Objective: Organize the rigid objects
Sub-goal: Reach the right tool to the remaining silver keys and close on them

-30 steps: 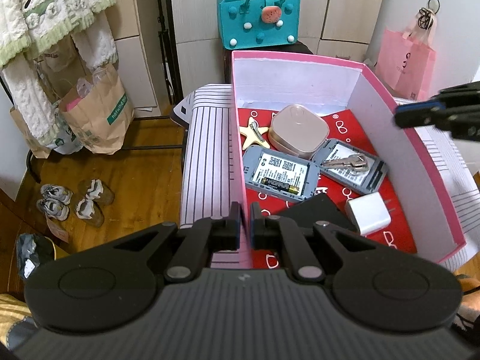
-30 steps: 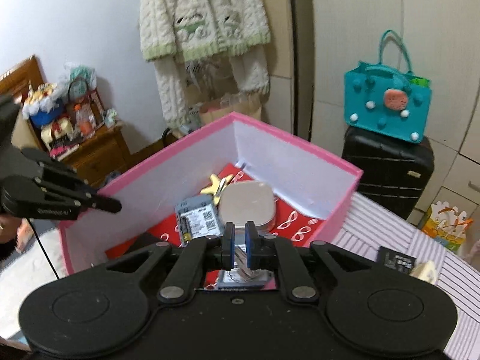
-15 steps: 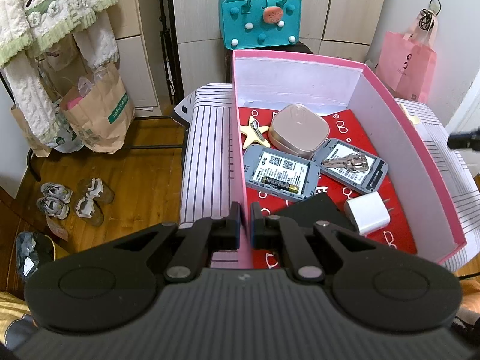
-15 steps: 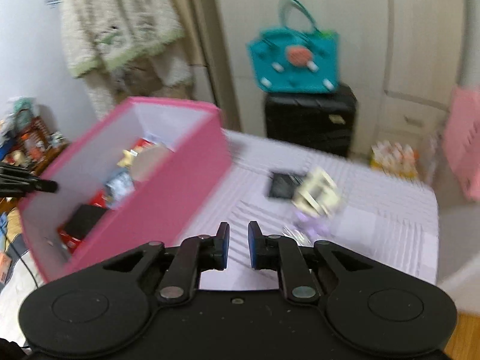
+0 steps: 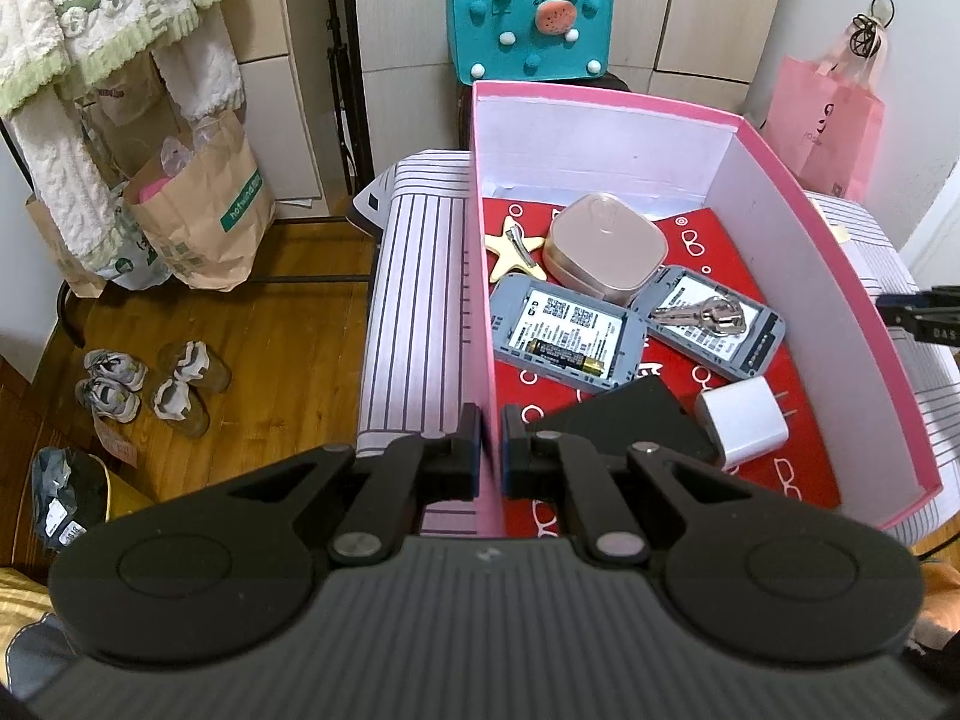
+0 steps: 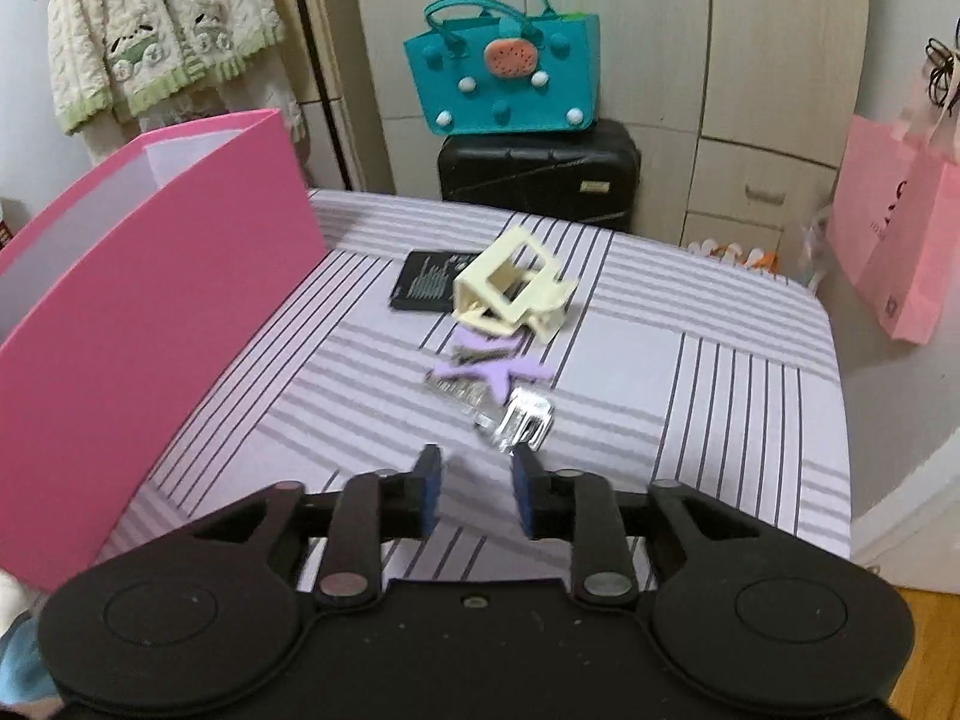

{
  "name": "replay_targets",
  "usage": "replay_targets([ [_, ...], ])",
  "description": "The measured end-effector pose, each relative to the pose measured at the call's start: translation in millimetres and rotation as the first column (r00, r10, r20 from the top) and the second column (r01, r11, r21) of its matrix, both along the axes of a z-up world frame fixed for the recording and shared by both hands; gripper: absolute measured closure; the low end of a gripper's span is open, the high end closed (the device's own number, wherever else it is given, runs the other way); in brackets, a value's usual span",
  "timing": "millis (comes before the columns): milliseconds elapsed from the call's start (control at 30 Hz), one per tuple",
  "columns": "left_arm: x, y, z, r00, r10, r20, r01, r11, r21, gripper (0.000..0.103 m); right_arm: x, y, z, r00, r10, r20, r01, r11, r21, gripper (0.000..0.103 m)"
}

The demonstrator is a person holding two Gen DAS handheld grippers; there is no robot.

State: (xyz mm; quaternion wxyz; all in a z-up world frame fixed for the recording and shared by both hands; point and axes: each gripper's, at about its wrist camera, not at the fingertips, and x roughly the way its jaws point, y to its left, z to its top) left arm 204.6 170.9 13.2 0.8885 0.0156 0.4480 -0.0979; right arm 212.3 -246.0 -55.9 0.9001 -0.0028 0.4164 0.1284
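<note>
The pink box stands on the striped tablecloth, its left wall pinched between the pressed-together jaws of the left gripper. Inside, on a red lining, lie a gold star clip, a beige square case, two grey devices — the near-left one carrying a battery, the right one a key — and nearer, a black flat piece beside a white charger.

To the right of the box, the right gripper hovers over the cloth, jaws spread and holding nothing. Just beyond its fingertips lies a clear clip, then a purple star clip, a cream claw clip and a black card — all close together. A teal bag sits on a black suitcase at the far side.
</note>
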Motion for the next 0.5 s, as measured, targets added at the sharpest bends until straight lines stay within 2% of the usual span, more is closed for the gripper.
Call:
replay_targets([
  [67,0.6,-0.1,-0.4,1.0,0.0,-0.002,0.0,1.0,0.004,0.097,5.0,-0.4,-1.8,1.0,-0.008,0.013,0.009,1.0,-0.006,0.061],
  [133,0.3,-2.2,-1.2,1.0,-0.001,-0.003,0.001,1.0,0.01,0.097,10.0,-0.2,-5.3,0.999,-0.021,0.029,0.022,1.0,-0.019,0.052],
  [233,0.8,-2.1,-1.4,1.0,-0.001,-0.006,0.001,1.0,0.011,0.097,15.8,-0.9,-12.3,0.999,-0.029,0.028,0.029,1.0,-0.01,0.046],
  [333,1.0,-2.5,-1.5,1.0,0.0,-0.005,0.0,1.0,0.011,0.097,15.3,2.1,-17.6,0.998,-0.021,0.067,0.022,1.0,-0.019,0.039],
  [433,1.9,-1.3,-2.1,1.0,0.003,-0.01,-0.003,1.0,0.011,0.097,7.8,10.6,-20.0,0.993,0.001,0.115,0.005,0.999,-0.052,0.038],
  [500,2.2,-1.6,-1.8,1.0,0.002,-0.018,-0.002,1.0,0.01,0.097,7.1,10.6,-20.1,0.993,-0.005,0.118,0.011,0.999,-0.048,0.039],
])
